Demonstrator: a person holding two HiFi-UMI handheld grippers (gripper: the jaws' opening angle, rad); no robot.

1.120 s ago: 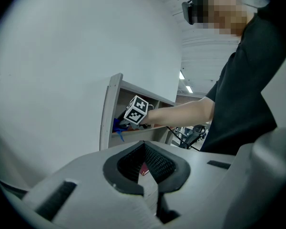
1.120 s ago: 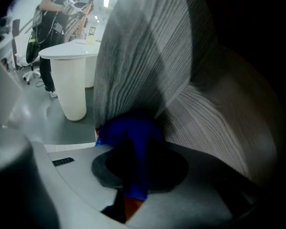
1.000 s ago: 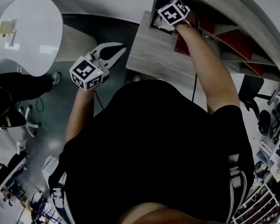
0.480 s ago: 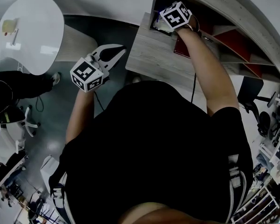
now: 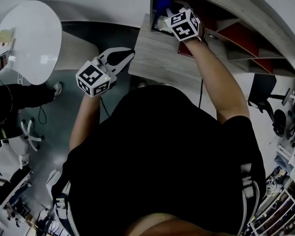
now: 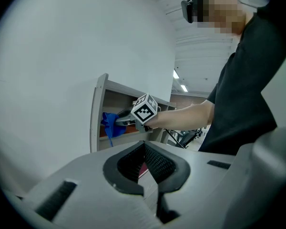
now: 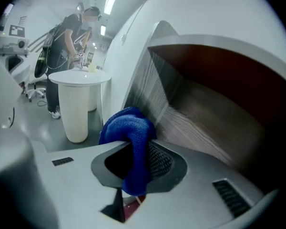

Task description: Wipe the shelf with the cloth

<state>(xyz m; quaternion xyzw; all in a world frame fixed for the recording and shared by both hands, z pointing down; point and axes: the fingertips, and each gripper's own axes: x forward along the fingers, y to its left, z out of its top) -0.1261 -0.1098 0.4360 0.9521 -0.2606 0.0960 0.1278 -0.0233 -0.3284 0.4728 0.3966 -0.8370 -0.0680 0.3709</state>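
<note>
A blue cloth [image 7: 132,135] is bunched between the jaws of my right gripper [image 7: 136,163], which is shut on it. In the head view this right gripper [image 5: 168,14] reaches into the left end of the wooden shelf [image 5: 160,58], with the cloth [image 5: 162,6] showing just past its marker cube. The left gripper view shows the same cloth [image 6: 109,123] against the shelf's side panel [image 6: 99,116]. My left gripper [image 5: 127,54] hangs in the air left of the shelf. Its jaws are shut on nothing, as the left gripper [image 6: 144,146] view confirms.
Red panels [image 5: 246,33] line shelf compartments further right. A round white pedestal table [image 5: 27,33] stands on the grey floor at left, seen also as the white table [image 7: 78,104]. A person [image 7: 71,30] stands behind it. Office chairs [image 5: 27,132] sit at lower left.
My right gripper has shifted left toward the shelf's end panel, and the blue cloth now shows beyond its cube. The left gripper has barely moved.
</note>
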